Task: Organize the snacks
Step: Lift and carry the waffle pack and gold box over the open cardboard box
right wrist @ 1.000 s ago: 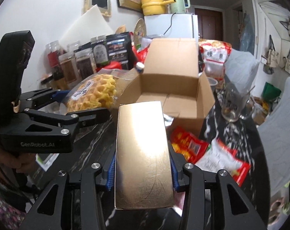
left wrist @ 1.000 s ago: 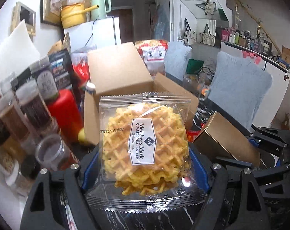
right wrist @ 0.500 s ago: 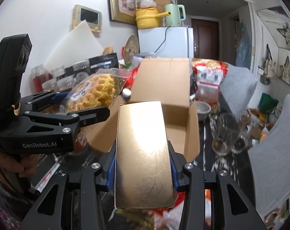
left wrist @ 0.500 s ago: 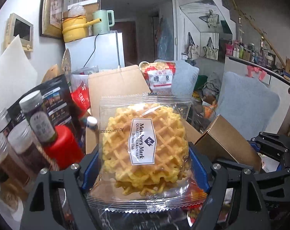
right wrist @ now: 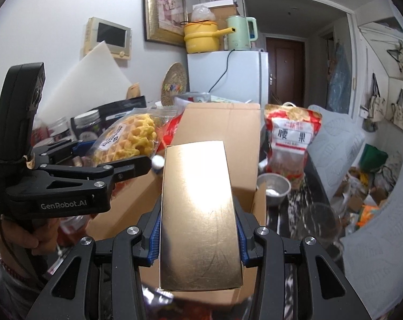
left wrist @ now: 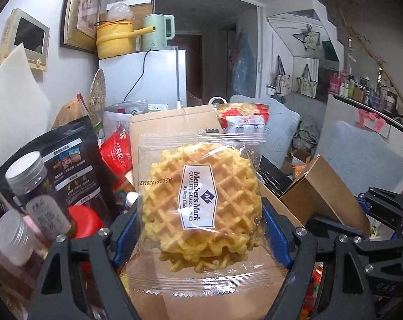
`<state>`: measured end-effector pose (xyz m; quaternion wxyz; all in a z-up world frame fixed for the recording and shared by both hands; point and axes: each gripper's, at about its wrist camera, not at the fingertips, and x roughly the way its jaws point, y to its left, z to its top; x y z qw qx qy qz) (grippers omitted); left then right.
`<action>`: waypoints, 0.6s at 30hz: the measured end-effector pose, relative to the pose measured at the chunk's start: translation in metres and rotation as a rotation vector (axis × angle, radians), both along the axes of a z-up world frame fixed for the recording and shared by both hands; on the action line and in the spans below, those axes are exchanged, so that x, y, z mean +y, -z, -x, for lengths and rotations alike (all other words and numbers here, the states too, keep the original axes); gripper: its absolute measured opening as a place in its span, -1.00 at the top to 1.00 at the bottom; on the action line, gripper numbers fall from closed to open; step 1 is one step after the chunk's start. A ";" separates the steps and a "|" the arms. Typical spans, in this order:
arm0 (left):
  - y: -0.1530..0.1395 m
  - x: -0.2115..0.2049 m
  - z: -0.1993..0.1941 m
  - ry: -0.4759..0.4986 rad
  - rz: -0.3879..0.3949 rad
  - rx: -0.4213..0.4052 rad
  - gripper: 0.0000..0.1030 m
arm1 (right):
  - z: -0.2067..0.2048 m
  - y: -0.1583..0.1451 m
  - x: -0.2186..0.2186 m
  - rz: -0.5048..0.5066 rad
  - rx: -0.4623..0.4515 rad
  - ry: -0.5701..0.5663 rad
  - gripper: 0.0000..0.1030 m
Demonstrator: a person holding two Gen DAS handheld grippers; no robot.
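My left gripper (left wrist: pixel 201 229) is shut on a clear packet of yellow waffles (left wrist: pixel 201 202), held upright in front of the open cardboard box (left wrist: pixel 172 125). The packet also shows in the right wrist view (right wrist: pixel 129 141), left of the box (right wrist: pixel 217 125). My right gripper (right wrist: pixel 198 229) is shut on a flat gold box (right wrist: pixel 198 213), held above the cardboard box's near edge. The gold box also shows at the right of the left wrist view (left wrist: pixel 324 194).
Jars (left wrist: pixel 36 194), a black pouch (left wrist: pixel 68 165) and a red bag (left wrist: pixel 117 154) crowd the left. A red cashew bag (right wrist: pixel 290 138), a metal bowl (right wrist: pixel 273 189) and a glass (right wrist: pixel 318 221) stand right of the box. A white fridge (right wrist: pixel 228 77) is behind.
Both grippers have risen and moved toward the cardboard box with their loads. The box now lies closer and lower in both views.
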<state>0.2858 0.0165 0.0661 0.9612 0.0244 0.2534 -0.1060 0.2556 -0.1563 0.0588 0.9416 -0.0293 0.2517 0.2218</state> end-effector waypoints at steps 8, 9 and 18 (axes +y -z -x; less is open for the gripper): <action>0.011 -0.003 -0.039 -0.018 -0.029 0.016 -0.59 | -0.043 0.004 0.007 0.003 0.007 -0.012 0.15; 0.013 -0.003 -0.044 -0.023 -0.033 0.019 -0.59 | -0.048 0.005 0.008 0.002 0.014 -0.015 0.15; 0.040 -0.003 -0.080 -0.060 -0.073 0.089 -0.59 | -0.088 0.027 0.018 0.037 0.086 -0.015 0.15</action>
